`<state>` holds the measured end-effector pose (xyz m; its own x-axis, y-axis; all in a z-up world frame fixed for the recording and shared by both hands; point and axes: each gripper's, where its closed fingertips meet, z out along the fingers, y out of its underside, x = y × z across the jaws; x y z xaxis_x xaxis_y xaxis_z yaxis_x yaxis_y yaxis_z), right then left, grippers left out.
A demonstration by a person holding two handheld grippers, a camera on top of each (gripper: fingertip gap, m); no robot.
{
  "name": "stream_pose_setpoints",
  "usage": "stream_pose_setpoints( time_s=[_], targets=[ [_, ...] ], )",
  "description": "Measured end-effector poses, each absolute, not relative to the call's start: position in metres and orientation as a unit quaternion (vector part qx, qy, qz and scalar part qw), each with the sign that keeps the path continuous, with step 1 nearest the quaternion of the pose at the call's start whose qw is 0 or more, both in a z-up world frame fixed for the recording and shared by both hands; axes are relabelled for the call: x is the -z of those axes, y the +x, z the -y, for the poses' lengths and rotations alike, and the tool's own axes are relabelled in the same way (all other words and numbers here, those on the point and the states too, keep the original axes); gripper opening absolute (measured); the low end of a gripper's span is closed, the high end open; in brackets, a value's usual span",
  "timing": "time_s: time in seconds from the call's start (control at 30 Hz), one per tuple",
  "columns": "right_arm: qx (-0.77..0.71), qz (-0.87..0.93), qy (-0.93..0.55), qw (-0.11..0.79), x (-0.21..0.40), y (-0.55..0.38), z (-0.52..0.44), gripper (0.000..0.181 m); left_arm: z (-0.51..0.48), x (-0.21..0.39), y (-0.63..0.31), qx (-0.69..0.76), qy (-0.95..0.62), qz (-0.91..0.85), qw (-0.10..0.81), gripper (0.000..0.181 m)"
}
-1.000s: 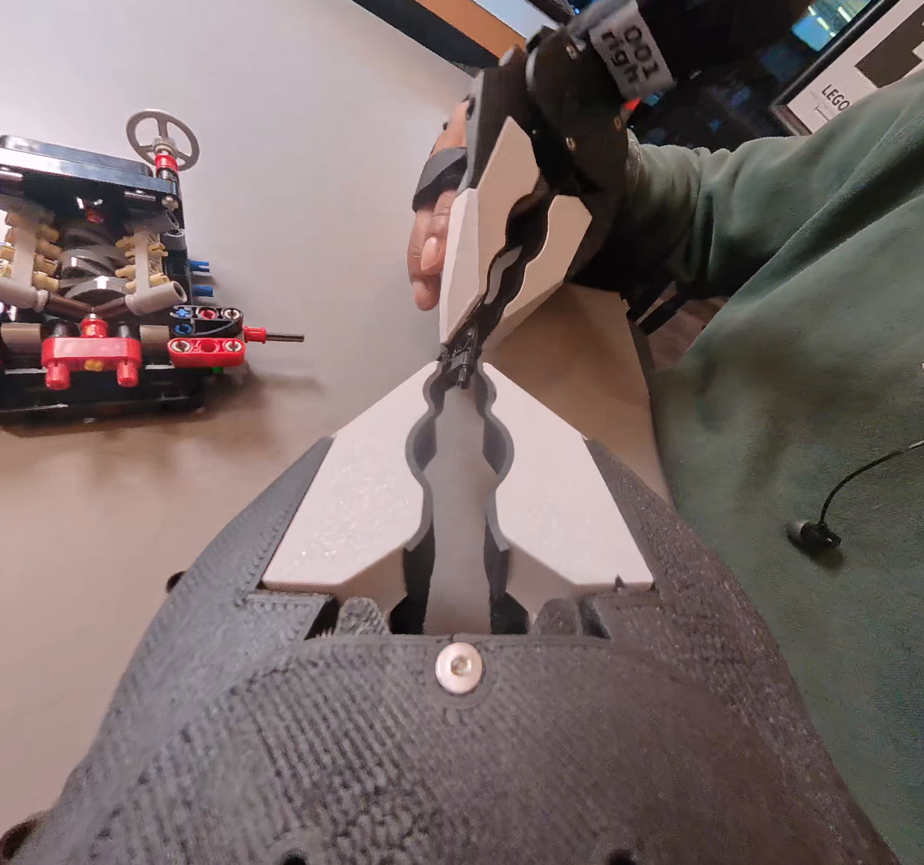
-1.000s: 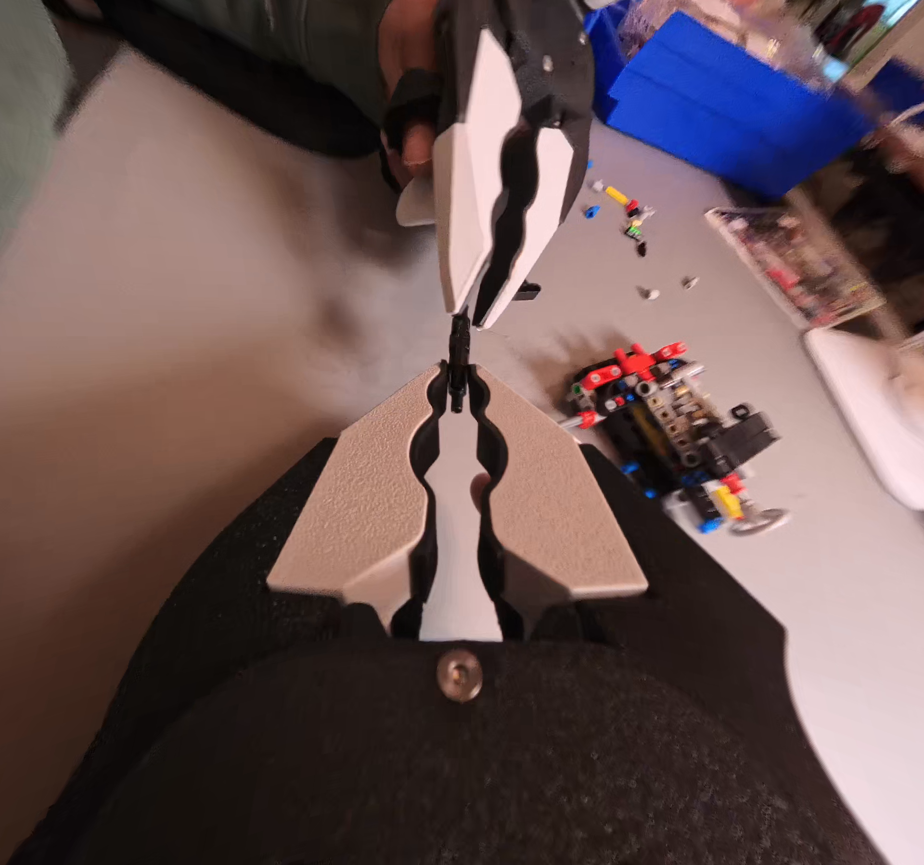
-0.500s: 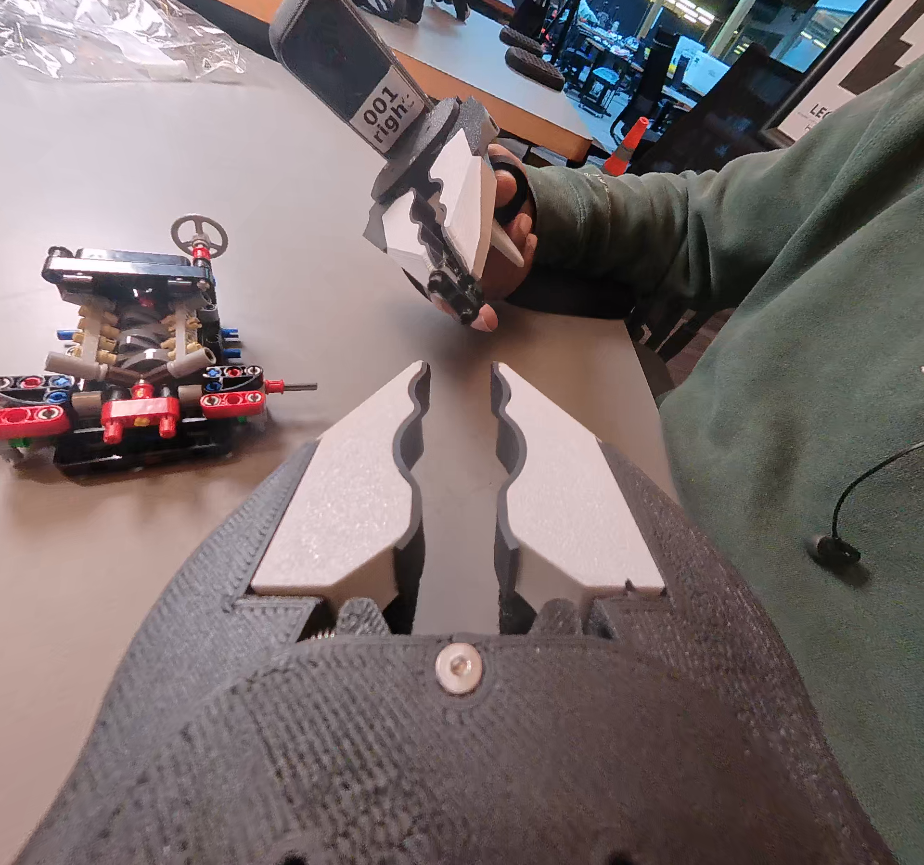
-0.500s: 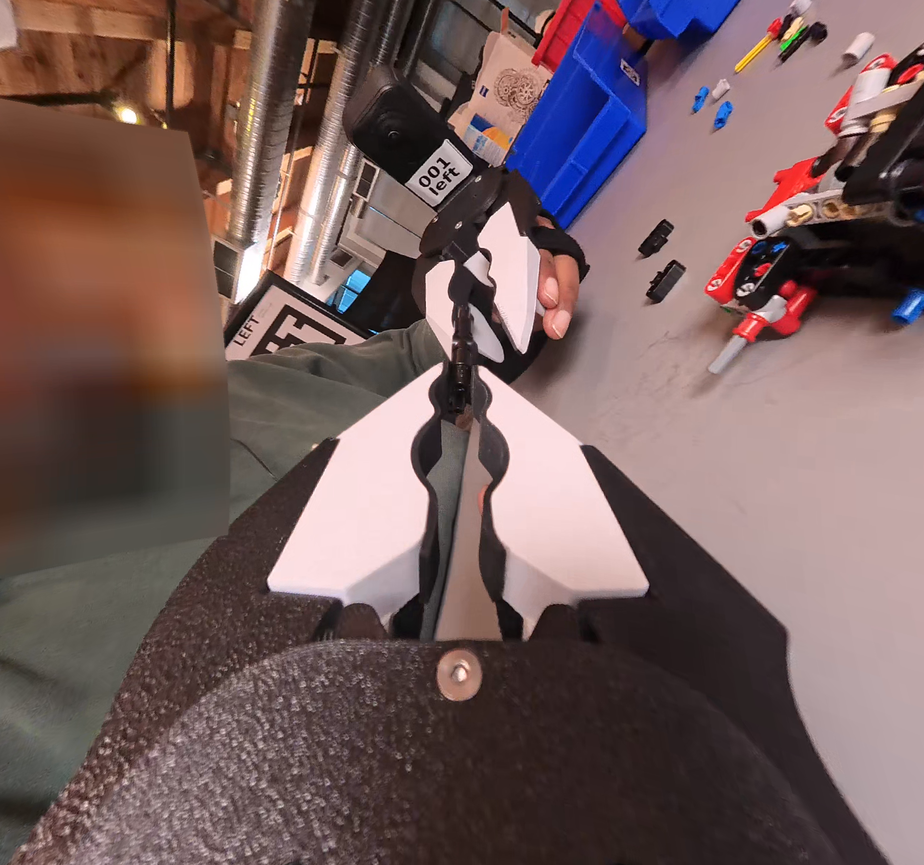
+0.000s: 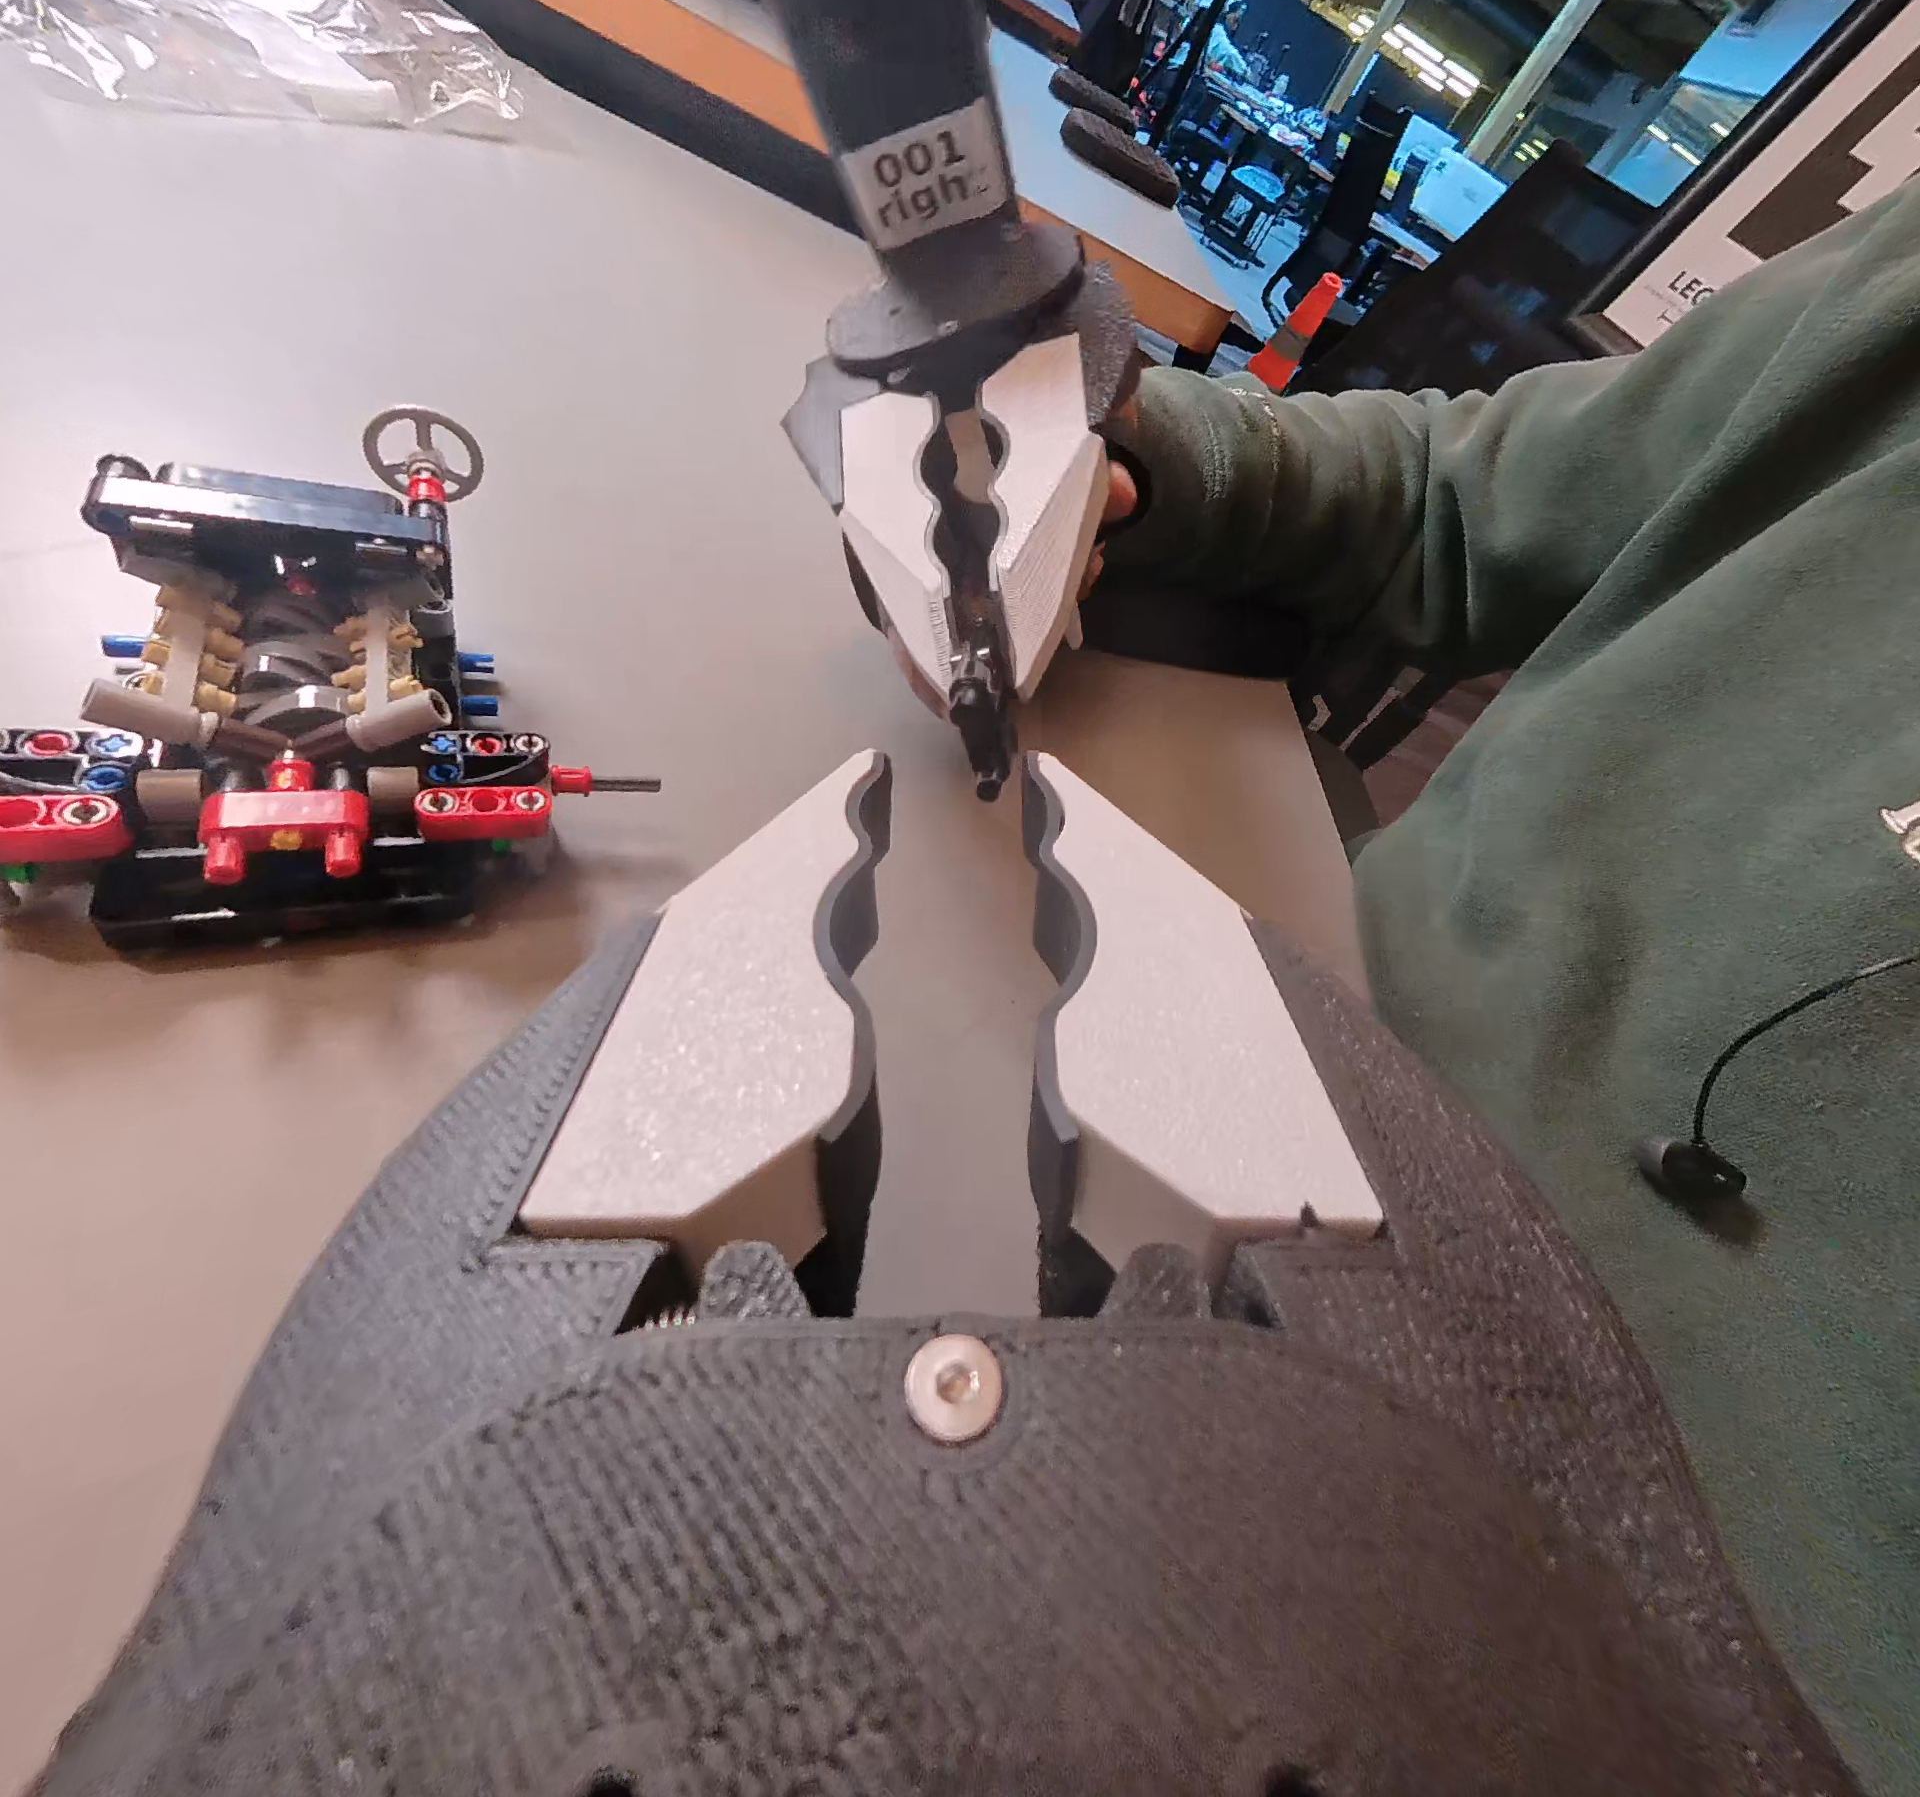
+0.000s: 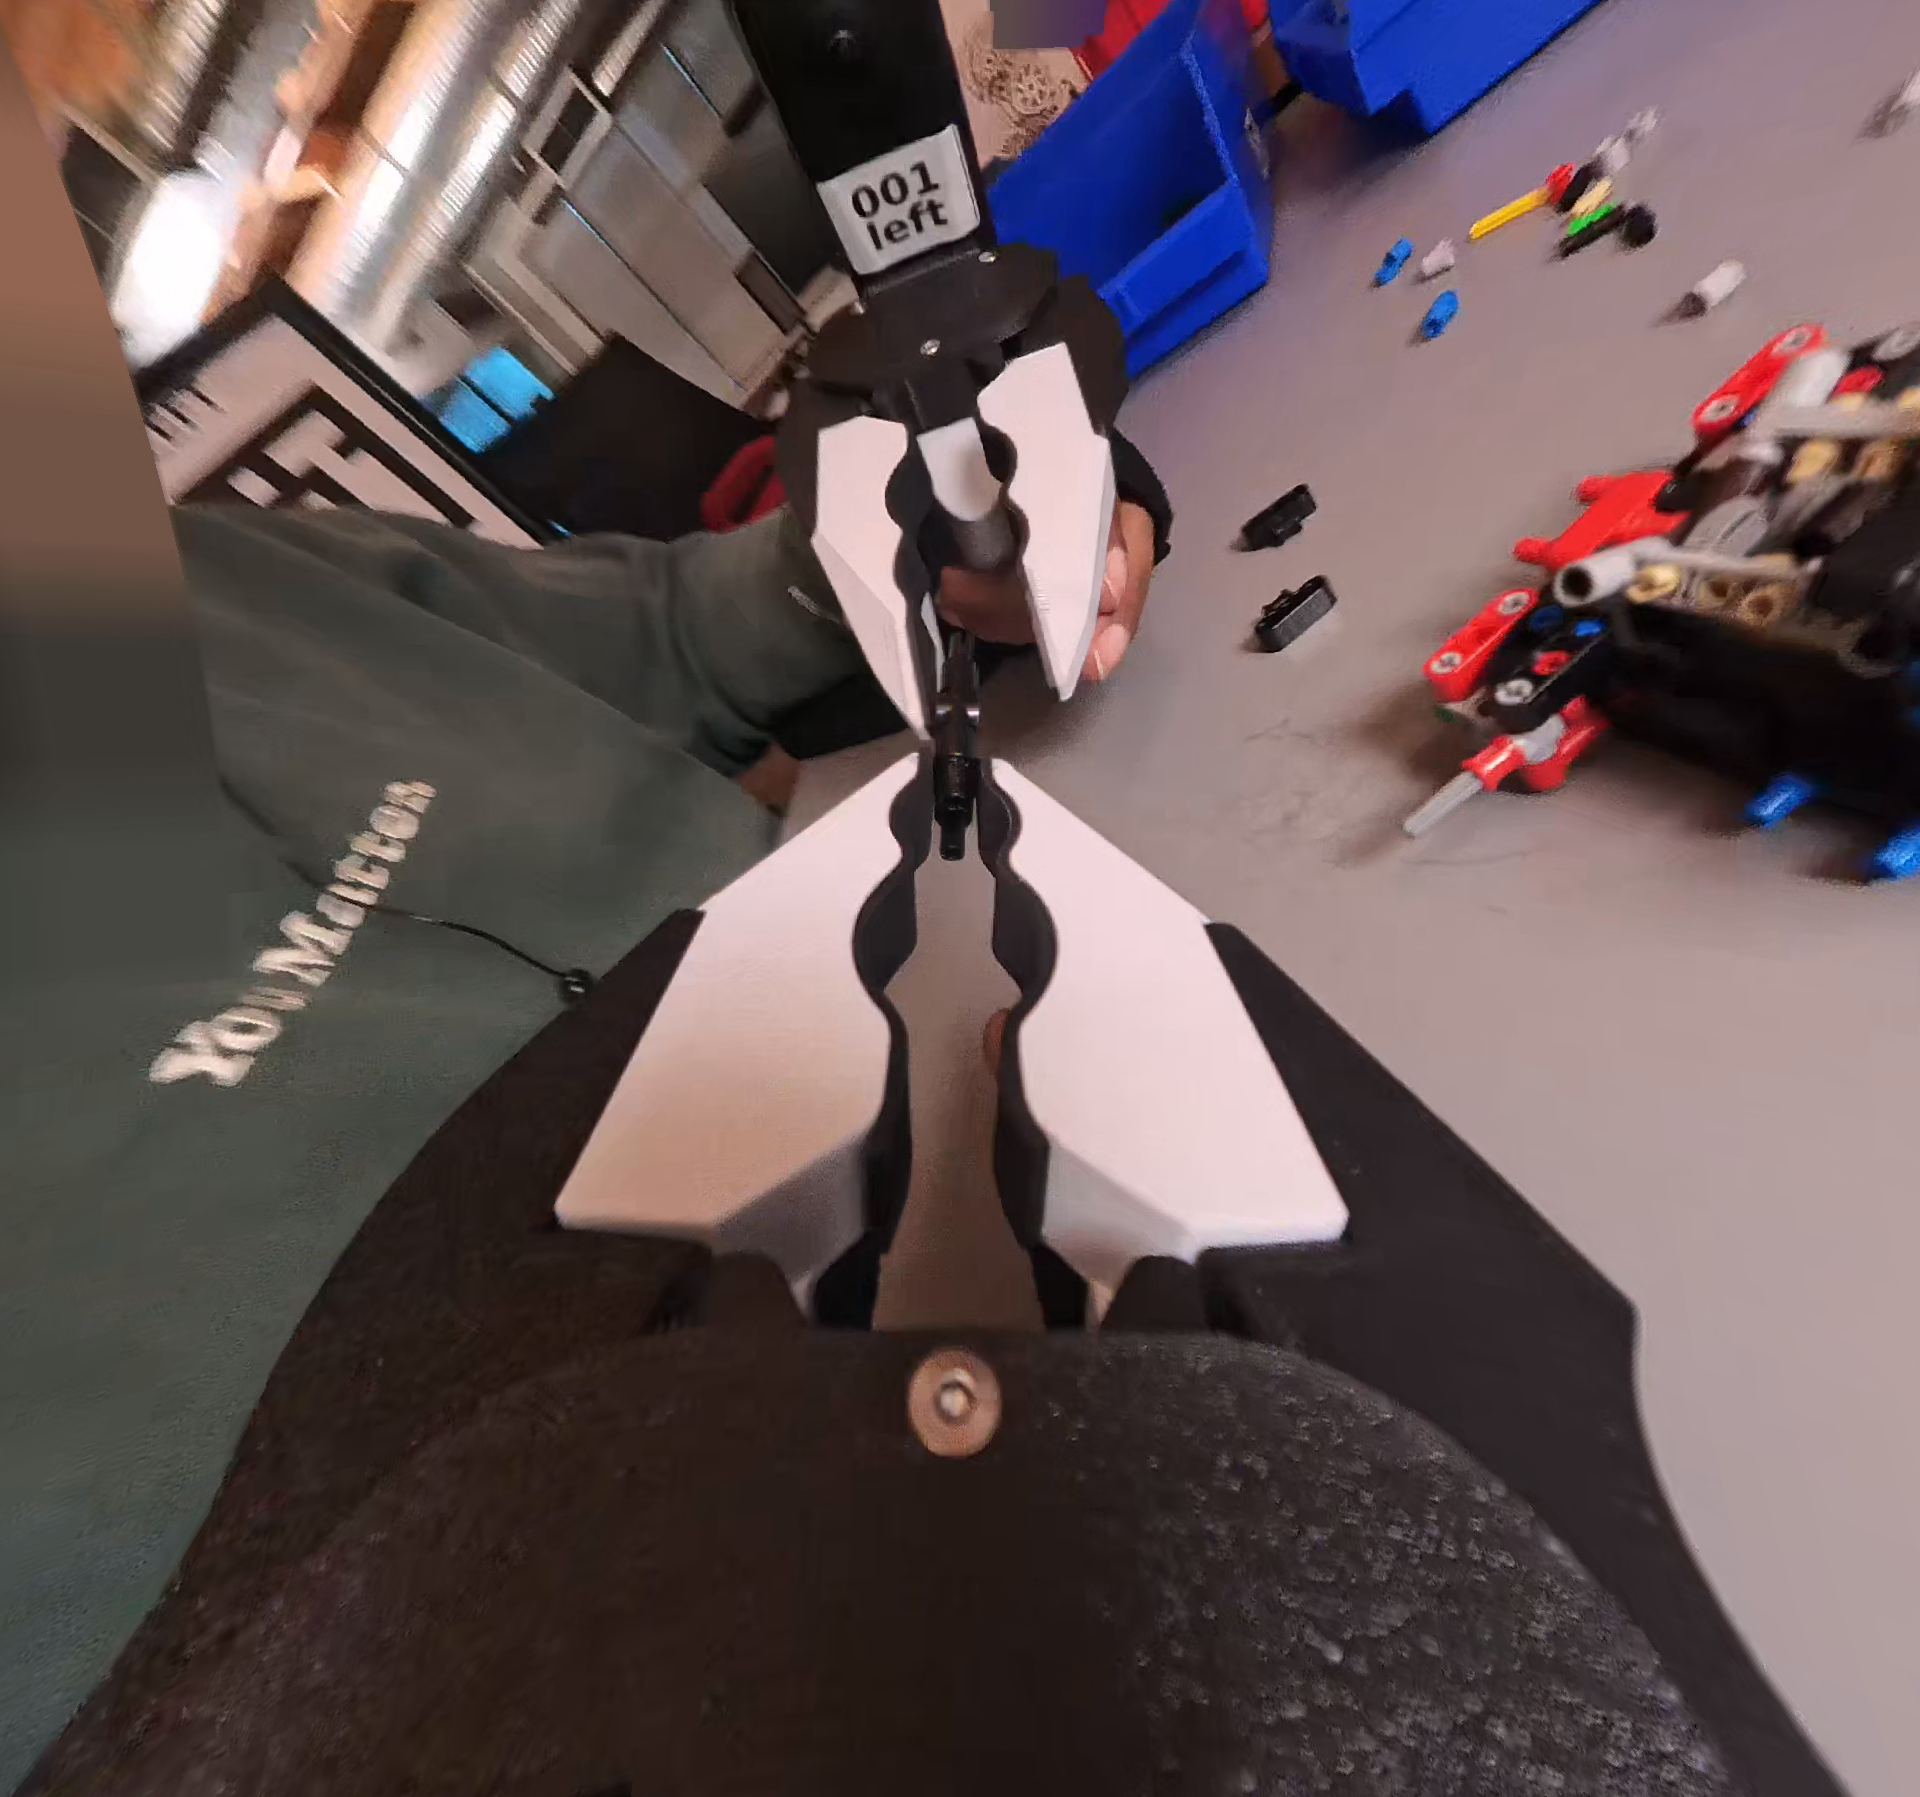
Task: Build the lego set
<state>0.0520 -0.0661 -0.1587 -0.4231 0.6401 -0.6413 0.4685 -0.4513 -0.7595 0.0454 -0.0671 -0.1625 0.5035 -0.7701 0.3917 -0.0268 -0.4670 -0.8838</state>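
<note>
Left wrist view: left gripper [image 5: 954,781] has its jaws apart w/ nothing between them; right gripper [image 5: 977,682] comes in from ahead, tips pinched on a small black pin piece [image 5: 980,734] whose free end pokes down toward the left's gap, just short of the tips and a bit right of centre. Pin's long axis runs roughly in line w/ both grippers, nose to nose. Lego car build [image 5: 275,708] sits on the table [image 5: 644,313] well off to the left. Right wrist view: right gripper [image 6: 951,771] clamped on the pin piece [image 6: 954,760], axis straight ahead along the fingers; left gripper [image 6: 987,682] faces it, open. Judgement: next move turns on lining the pin's end w/ that gap, since the left is nearest it. Car build [image 6: 1704,604] lies to the right, two loose black bits [image 6: 1283,558] between.
</note>
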Motion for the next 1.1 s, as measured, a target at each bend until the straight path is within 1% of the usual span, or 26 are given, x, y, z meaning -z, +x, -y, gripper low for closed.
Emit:
stream_pose_setpoints(
  time_s=[0.07, 0.23, 0.37, 0.47, 0.57, 0.7, 0.77, 0.9, 1.0, 1.07, 1.1],
  targets=[
    [-0.631, 0.563, -0.515, 0.139, 0.162, 0.049, 0.066, 0.006, 0.07, 0.166, 0.047, 0.423, -0.75, -0.272, 0.429, 0.024],
    [-0.505, 0.689, -0.41, 0.319, 0.171, 0.048, 0.076, 0.007, 0.076, 0.17, 0.052, 0.459, -0.754, -0.26, 0.392, 0.029],
    [-0.434, 0.728, -0.34, 0.407, 0.171, 0.045, 0.084, 0.007, 0.085, 0.184, 0.055, 0.505, -0.77, -0.233, 0.314, 0.043],
    [-0.394, 0.733, -0.304, 0.463, 0.164, 0.044, 0.082, 0.007, 0.093, 0.183, 0.061, 0.541, -0.759, -0.226, 0.283, 0.046],
    [-0.369, 0.742, -0.281, 0.484, 0.163, 0.046, 0.082, 0.007, 0.088, 0.173, 0.059, 0.559, -0.746, -0.206, 0.296, 0.037],
    [-0.325, 0.755, -0.255, 0.508, 0.167, 0.045, 0.083, 0.006, 0.08, 0.169, 0.052, 0.571, -0.743, -0.175, 0.302, 0.032],
    [-0.303, 0.765, -0.246, 0.513, 0.172, 0.044, 0.082, 0.006, 0.081, 0.171, 0.054, 0.562, -0.747, -0.184, 0.304, 0.023],
    [-0.28, 0.77, -0.236, 0.523, 0.174, 0.044, 0.08, 0.006, 0.079, 0.174, 0.053, 0.534, -0.757, -0.2, 0.318, 0.023],
    [-0.256, 0.778, -0.246, 0.519, 0.183, 0.042, 0.075, 0.008, 0.075, 0.184, 0.05, 0.466, -0.778, -0.239, 0.347, 0.023],
    [-0.261, 0.785, -0.278, 0.487, 0.192, 0.044, 0.068, 0.012, 0.07, 0.197, 0.044, 0.377, -0.794, -0.294, 0.377, 0.022],
    [-0.28, 0.782, -0.304, 0.466, 0.194, 0.046, 0.064, 0.018, 0.068, 0.204, 0.041, 0.323, -0.798, -0.327, 0.391, 0.022]
  ],
)
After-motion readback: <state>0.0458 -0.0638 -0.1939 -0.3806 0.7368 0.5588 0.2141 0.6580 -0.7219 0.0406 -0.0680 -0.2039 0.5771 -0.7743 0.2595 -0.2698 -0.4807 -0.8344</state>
